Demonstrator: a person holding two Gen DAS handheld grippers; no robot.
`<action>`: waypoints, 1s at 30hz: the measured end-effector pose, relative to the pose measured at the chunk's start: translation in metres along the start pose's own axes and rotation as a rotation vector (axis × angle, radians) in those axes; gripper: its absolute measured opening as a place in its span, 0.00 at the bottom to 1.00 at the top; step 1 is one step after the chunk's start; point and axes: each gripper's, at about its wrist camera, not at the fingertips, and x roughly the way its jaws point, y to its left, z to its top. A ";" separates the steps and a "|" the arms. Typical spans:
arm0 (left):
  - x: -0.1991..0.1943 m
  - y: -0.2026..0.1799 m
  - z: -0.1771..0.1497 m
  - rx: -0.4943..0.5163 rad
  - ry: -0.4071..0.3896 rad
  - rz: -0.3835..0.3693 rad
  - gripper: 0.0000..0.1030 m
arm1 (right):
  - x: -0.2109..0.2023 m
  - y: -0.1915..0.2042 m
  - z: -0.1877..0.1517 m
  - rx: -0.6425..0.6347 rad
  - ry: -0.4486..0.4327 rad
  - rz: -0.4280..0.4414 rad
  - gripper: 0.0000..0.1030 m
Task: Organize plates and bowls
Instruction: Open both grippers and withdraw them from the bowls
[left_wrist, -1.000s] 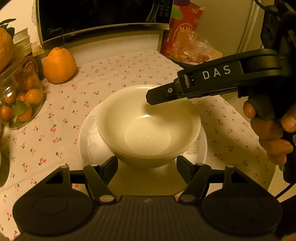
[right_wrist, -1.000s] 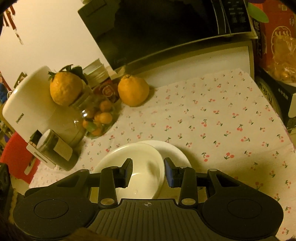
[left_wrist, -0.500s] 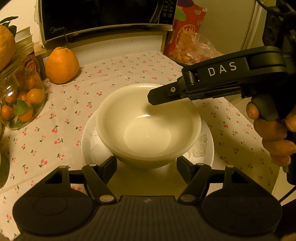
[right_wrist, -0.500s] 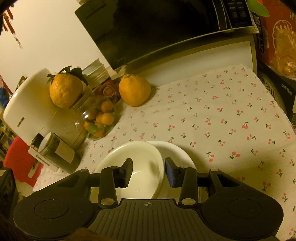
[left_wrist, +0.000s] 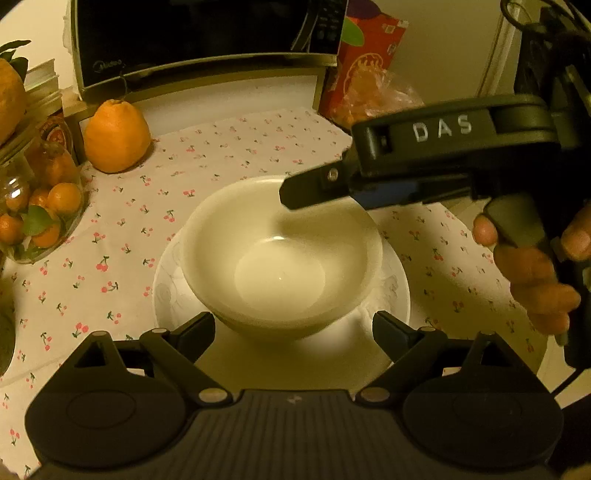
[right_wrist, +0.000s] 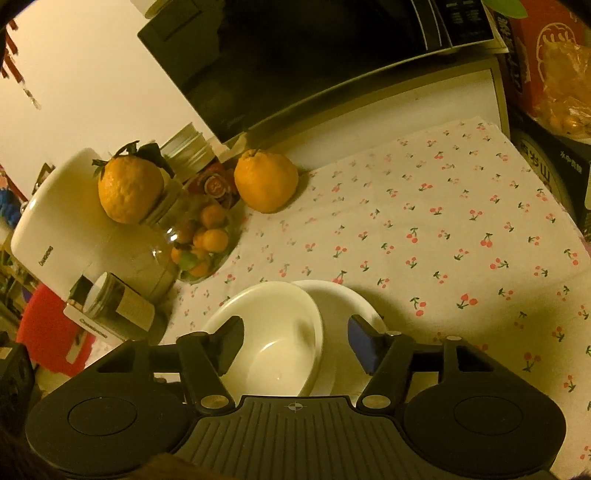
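A white bowl sits on a white plate on the cherry-print tablecloth. My left gripper is open, its fingers either side of the bowl's near wall, not touching it. My right gripper is open above the bowl and plate; the bowl's far rim lies between its fingers with a gap on both sides. From the left wrist view the right gripper's fingertip hangs over the bowl's far right rim.
An orange and a glass jar of small fruit stand at the left. A microwave is at the back, a red snack bag at the back right. A white appliance and dark jar are far left.
The right gripper's jaws have opened wider, away from the bowl's rim, and it has lifted slightly. The left gripper has pulled back a little. The bowl and plate have not moved.
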 end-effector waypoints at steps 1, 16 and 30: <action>-0.001 0.000 -0.001 0.002 0.005 -0.002 0.90 | -0.002 0.000 0.000 0.000 -0.004 -0.003 0.68; -0.043 -0.008 -0.011 -0.035 0.027 0.078 0.98 | -0.043 -0.007 -0.009 0.053 -0.040 -0.124 0.80; -0.069 -0.013 -0.030 -0.268 0.044 0.246 1.00 | -0.084 0.027 -0.041 -0.026 0.033 -0.270 0.85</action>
